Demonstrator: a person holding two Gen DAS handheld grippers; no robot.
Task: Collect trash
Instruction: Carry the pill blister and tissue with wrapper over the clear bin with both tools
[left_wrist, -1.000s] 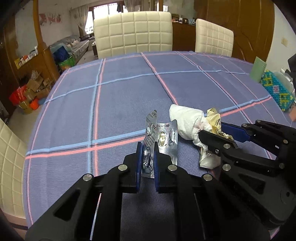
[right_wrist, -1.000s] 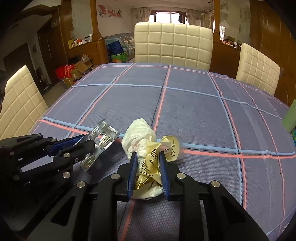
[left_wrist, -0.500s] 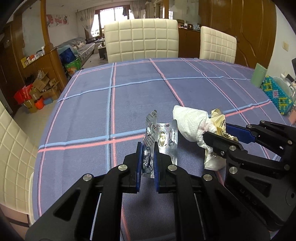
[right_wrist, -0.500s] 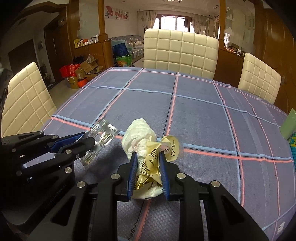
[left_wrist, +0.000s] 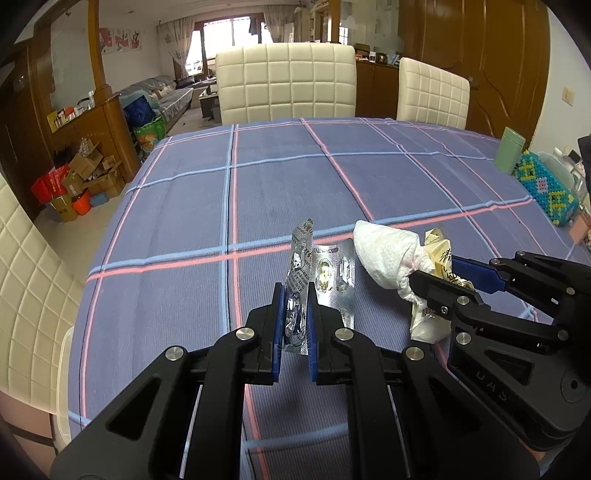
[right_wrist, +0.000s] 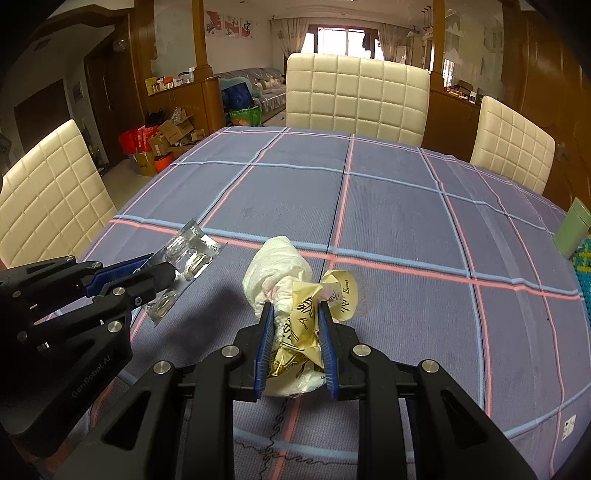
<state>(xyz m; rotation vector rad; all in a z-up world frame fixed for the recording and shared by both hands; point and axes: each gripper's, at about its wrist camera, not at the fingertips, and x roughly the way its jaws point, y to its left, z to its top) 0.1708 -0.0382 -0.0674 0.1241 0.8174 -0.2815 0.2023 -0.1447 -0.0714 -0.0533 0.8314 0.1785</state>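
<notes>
At lower centre of both views, we have lifted both loads off the plaid-clothed worktop (left_wrist: 258, 184): left gripper (left_wrist: 294, 310) jaws clamp the silver foil blister pack (left_wrist: 325, 273), right gripper (right_wrist: 295, 325) jaws clamp the crumpled white tissue and yellow wrapper (right_wrist: 295, 295); disposal remains.

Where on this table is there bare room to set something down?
The tablecloth lies bare from the held trash out to the cream chairs at the far edge, and across its left half. The right edge is crowded: a green cup, a beaded box and other items. The near middle is filled by the blister pack and the tissue-and-wrapper wad.
</notes>
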